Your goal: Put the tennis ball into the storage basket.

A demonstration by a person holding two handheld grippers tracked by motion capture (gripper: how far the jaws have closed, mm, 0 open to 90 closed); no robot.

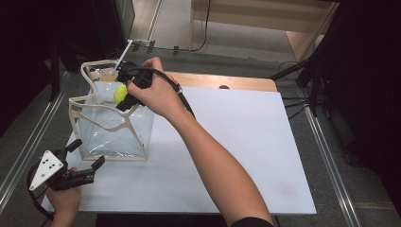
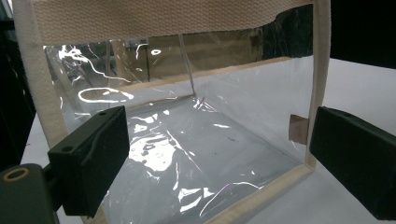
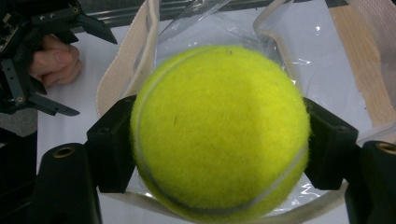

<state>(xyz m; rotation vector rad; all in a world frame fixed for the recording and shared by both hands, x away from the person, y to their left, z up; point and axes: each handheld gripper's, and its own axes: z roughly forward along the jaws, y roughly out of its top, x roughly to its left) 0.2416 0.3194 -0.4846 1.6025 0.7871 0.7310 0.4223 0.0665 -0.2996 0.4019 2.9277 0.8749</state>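
A clear plastic bag (image 1: 113, 127) with cream fabric trim stands open at the left of the white table. My right gripper (image 1: 124, 97) hovers over the bag's mouth, shut on a yellow-green tennis ball (image 1: 119, 93). In the right gripper view the tennis ball (image 3: 219, 130) sits squeezed between both black jaws, above the bag's rim (image 3: 122, 65). My left gripper (image 1: 86, 159) rests open near the bag's front corner, nothing between its fingers. In the left gripper view the bag (image 2: 187, 140) is close ahead and holds nothing.
The white table top (image 1: 236, 142) spreads right of the bag. A wooden board (image 1: 227, 81) edges the far side. Metal rails (image 1: 28, 137) run along the floor at left, and another rail (image 1: 331, 161) at right. Cables lie at the far right.
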